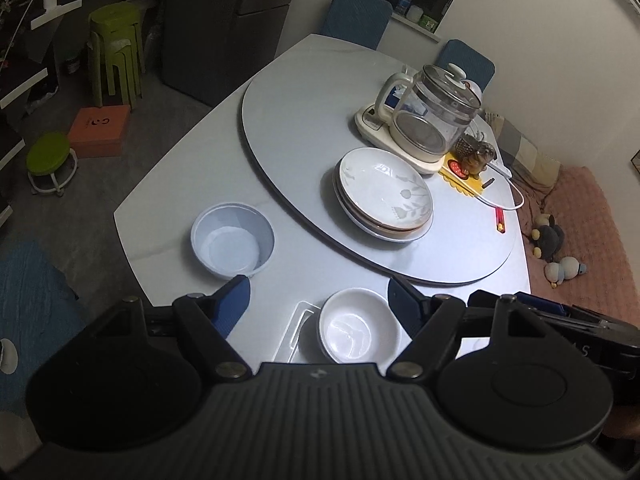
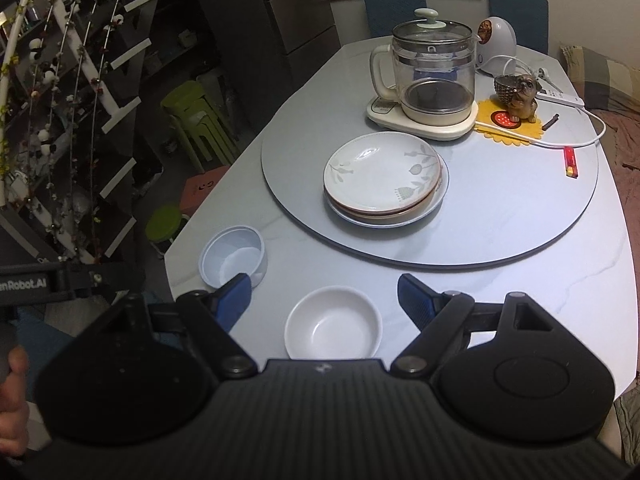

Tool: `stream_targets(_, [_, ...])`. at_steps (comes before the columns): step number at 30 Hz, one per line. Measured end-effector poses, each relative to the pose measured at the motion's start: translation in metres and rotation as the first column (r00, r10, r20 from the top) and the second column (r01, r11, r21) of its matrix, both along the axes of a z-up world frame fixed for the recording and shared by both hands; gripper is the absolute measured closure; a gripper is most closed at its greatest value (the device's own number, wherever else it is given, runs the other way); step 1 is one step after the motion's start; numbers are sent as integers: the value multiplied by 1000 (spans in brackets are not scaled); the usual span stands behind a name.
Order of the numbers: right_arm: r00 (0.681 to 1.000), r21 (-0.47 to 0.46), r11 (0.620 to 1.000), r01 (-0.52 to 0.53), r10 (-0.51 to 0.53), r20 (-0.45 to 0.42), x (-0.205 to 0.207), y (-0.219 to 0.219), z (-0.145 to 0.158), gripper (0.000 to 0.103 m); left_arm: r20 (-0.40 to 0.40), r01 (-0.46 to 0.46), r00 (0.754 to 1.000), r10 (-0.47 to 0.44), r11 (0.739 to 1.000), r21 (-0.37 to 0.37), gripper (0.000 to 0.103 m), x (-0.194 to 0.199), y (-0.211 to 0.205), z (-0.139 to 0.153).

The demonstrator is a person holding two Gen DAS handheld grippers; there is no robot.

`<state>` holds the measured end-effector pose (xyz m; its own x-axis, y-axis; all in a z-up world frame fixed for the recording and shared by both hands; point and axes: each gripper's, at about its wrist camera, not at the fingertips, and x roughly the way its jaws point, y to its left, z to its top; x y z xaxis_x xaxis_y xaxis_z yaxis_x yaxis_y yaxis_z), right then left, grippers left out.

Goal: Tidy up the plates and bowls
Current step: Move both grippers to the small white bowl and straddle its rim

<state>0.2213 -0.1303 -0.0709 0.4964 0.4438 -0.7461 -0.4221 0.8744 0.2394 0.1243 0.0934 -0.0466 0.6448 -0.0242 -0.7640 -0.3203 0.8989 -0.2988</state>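
A small white bowl (image 1: 359, 325) (image 2: 333, 323) sits near the table's front edge. It lies below and between the fingers of each open gripper, untouched. A pale blue bowl (image 1: 233, 240) (image 2: 233, 256) stands to its left. Stacked plates (image 1: 384, 195) (image 2: 385, 178), the top one with a leaf pattern, rest on the round turntable (image 1: 304, 120) (image 2: 500, 220). My left gripper (image 1: 318, 294) and right gripper (image 2: 324, 294) both stand open with nothing between their blue fingers. Part of the right gripper (image 1: 560, 316) shows at the right of the left wrist view.
A glass kettle on its base (image 1: 428, 120) (image 2: 434, 80), a dog figurine on a yellow mat (image 2: 516, 98), a white cable and a red stick (image 2: 570, 162) crowd the turntable's far side. A clear plastic tray (image 1: 298, 330) lies beside the white bowl. Blue chairs stand behind the table.
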Motion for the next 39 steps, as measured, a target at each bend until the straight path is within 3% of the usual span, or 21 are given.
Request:
stream_targets(12, [999,-51,998,-19,16,-52,28,59,-21,21,-36,13,999,-14,999,-34,23,45,67,-27])
stream_targets(27, [995,-75,997,31,-37,-89,54,127,-52,22,-113,95,988,-104,992,-87,24,103,140,-90])
stream_targets(34, [991,-87,996,38,-48,-122,67,156,-72,32,-151,112,980,-132,985,-130,25,121,169,-127])
stream_targets(39, [988,-94,995,28,-42,-150,75,172,-87,42,-174,112,975,-140,981,-161,34,128,185,-149])
